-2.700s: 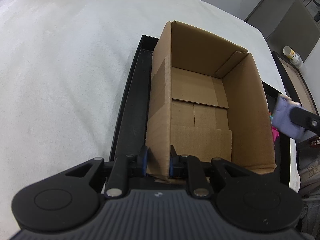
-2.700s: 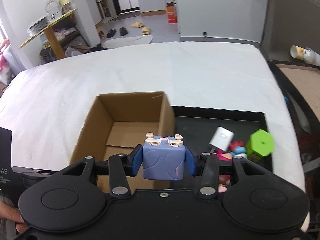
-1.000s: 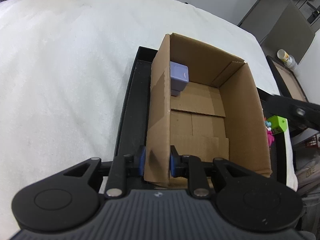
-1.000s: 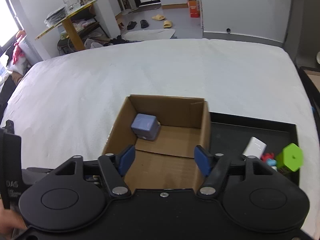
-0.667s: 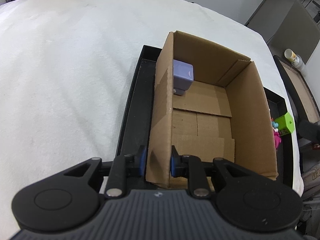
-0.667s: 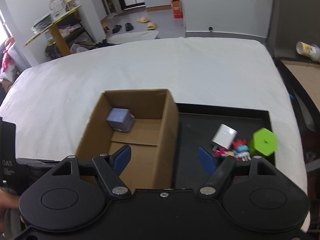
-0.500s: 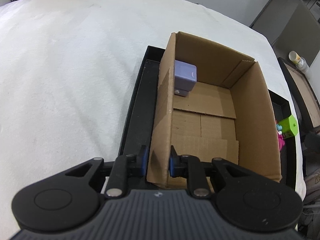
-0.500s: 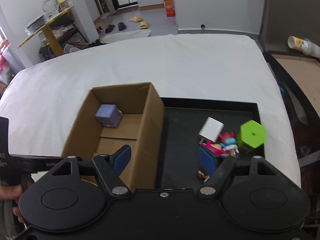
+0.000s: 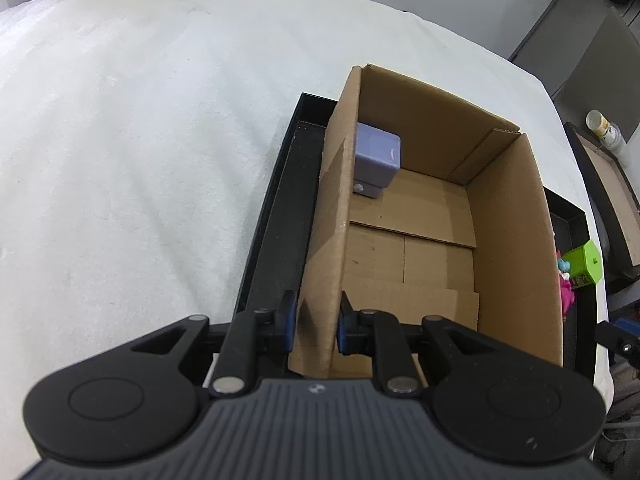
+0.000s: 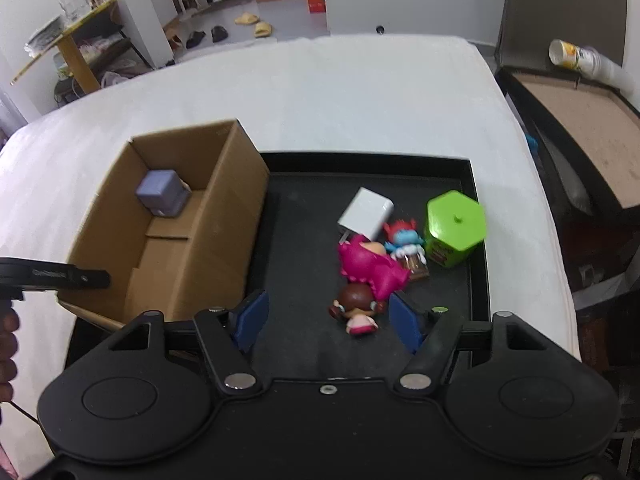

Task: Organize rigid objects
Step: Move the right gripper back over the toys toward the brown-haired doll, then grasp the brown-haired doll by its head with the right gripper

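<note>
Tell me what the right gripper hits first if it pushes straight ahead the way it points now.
Probably the small brown-haired doll lying on the black tray, just ahead of the open right gripper. Behind the doll lies the pink figure. Depth is hard to judge in this fisheye view.

An open cardboard box (image 10: 172, 216) stands upright on the black tray (image 10: 304, 240), holding a lavender cube toy (image 10: 162, 198) in its far corner. Beside the box lie a white charger (image 10: 366, 212), green hexagonal container (image 10: 456, 226), and figurines (image 10: 370, 270).

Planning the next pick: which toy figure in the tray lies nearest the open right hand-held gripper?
The brown-haired doll, lying between the right hand-held gripper fingers; the pink figure and blue figure lie farther off.
</note>
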